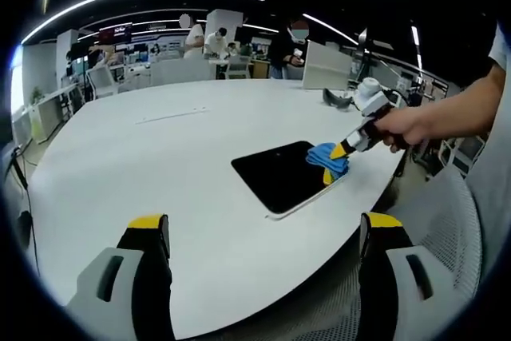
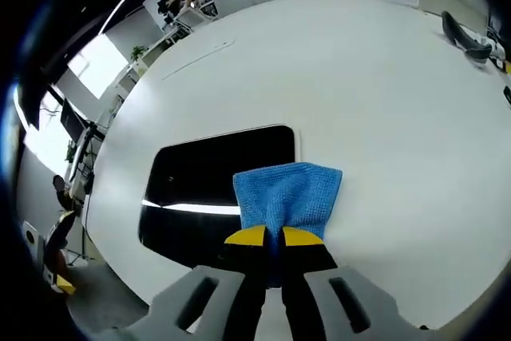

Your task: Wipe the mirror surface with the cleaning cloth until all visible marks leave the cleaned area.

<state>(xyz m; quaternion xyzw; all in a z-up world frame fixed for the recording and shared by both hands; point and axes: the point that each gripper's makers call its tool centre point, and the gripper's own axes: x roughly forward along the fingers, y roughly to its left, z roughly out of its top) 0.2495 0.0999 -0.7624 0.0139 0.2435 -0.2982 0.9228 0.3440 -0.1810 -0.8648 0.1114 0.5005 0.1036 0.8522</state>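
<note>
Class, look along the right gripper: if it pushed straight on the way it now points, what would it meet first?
The right gripper, its tongs shut on the blue cloth, would probably drive that cloth onto the mirror and white table beneath; depth is unclear.

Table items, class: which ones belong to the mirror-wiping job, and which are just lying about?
Job: mirror; cloth; right gripper shut on cloth.

Lying about: dark object at the far table edge; left gripper, open, holding nothing.
</note>
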